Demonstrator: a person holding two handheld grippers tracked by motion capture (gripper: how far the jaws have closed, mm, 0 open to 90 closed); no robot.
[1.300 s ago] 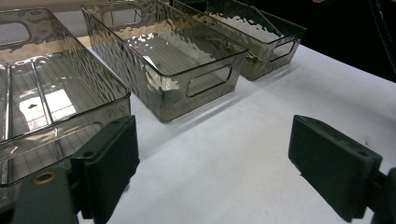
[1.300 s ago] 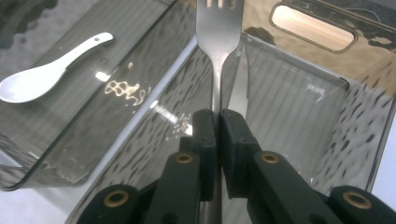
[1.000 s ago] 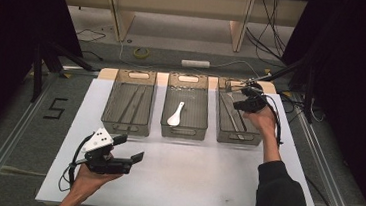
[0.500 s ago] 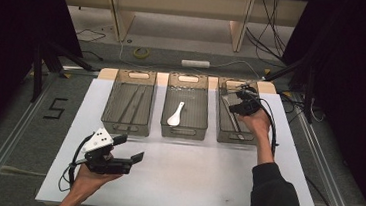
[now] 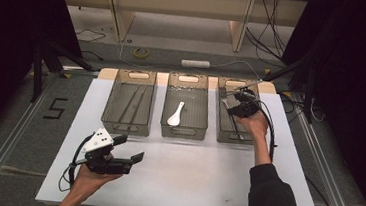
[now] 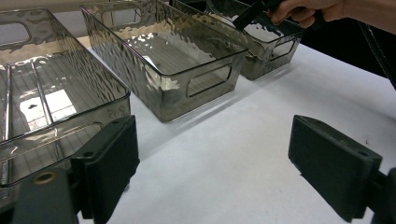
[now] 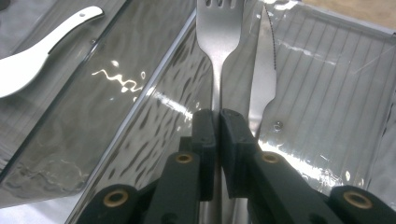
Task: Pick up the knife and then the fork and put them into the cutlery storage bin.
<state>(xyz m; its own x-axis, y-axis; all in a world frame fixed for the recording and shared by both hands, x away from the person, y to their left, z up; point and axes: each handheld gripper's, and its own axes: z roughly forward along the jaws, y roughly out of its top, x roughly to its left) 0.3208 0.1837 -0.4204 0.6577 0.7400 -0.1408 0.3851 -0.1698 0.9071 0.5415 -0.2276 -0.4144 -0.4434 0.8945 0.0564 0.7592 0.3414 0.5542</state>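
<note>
Fingers point(image 7: 205, 135) of the right gripper point(image 7: 215, 122) are clamping a fork point(image 7: 218, 32) by the neck of its handle, tines pointing to 12 o'clock in the right gripper view. In the high view that gripper point(image 5: 241, 104) is sitting over the right bin point(image 5: 222, 131), the last of 3 smoked-plastic bins on the white table point(image 5: 205, 175).

Left gripper point(image 5: 131, 151) is idling at the 7 o'clock corner of the table, jaws standing wide apart with nothing between them, pads point(image 6: 109, 158) pointing at the bins.

Risks as I'm reading it:

1. The grip is looking thin. The pads are pinching a narrow, polished stem, so the fork is likely pivoting about that pinch on any wrist roll, and the tine end is the heavy one. A quick swing is probably tipping it down or slipping it out.
2. A serrated knife point(image 7: 261, 70) is lying in the same bin, just beside the fork at its 3 o'clock. Dragging sideways instead of lifting clear is risking a snag that shoves the knife around.
3. The bin wall point(image 7: 154, 93) is running directly under the fork at 9 o'clock. A low crossing toward the middle bin point(image 5: 183, 133) is catching tines on that rim and could nudge the whole bin.
4. The middle bin is holding a white spoon point(image 5: 175, 114). The left bin point(image 5: 124, 123) is holding thin rods I can't identify. A drop into the wrong compartment is a sorting error.
</note>
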